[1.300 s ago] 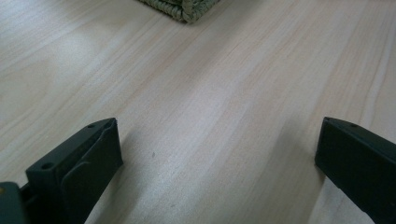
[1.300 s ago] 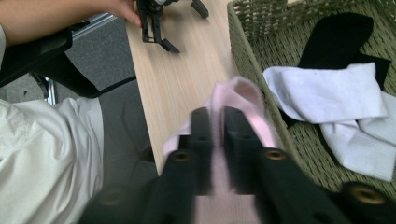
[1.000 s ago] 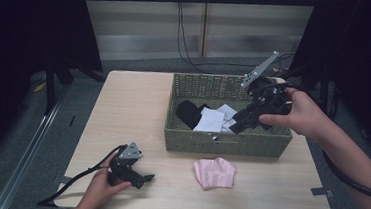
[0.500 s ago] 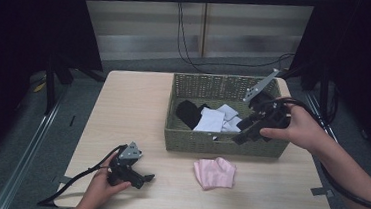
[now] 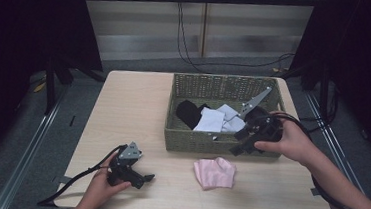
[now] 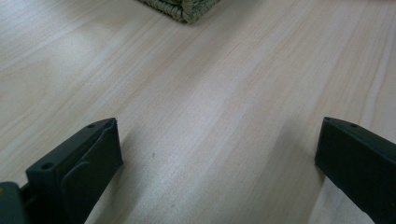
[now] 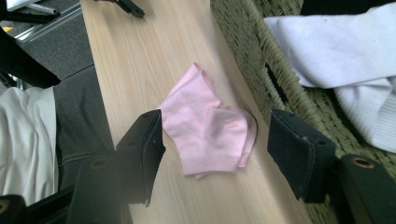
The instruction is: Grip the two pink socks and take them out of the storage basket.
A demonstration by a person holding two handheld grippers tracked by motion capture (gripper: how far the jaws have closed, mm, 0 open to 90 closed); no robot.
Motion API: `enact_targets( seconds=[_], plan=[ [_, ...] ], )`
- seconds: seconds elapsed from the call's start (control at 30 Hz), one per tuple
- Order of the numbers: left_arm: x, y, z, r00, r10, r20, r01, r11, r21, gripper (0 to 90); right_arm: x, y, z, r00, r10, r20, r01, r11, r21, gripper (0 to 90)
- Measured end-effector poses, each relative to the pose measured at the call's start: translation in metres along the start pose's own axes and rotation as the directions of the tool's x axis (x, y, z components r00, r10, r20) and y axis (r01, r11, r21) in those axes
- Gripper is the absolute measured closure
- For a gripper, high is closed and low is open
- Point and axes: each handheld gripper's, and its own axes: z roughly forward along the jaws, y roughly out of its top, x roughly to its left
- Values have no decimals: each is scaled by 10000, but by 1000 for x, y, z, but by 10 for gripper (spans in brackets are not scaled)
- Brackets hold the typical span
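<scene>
Below the right gripper [image 7: 212,154], jaws apart, lies a crumpled pink sock [image 7: 205,126]. Beside it, the wicker basket [image 5: 191,137] holds white socks [image 5: 211,120] (one black [image 5: 189,112]). Left gripper [image 6: 215,158] gapes over bare table [image 6: 224,93].

A pink sock [image 5: 214,172] lies crumpled flat on the table just in front of my woven basket [image 5: 190,140], close to its near wall. Inside the basket sit white socks [image 5: 211,120] and a black one [image 5: 189,113].

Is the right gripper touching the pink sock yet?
Apart. In the right gripper view the open right gripper hangs above the pink sock, which lies flat on the table.
</scene>
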Motion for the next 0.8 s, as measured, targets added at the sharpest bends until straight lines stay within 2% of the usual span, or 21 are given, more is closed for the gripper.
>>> enact_targets(
  seconds=[0.7,0.8],
  plan=[
    [0,0,0,10000,-34,29,34,10000,-28,0,-3,-27,43,9989,426,-192,-430,9989,-201,328],
    [0,0,0,10000,-30,24,30,10000,-17,0,-4,-31,50,9994,356,-6,-356,9993,-124,323]
  ],
)
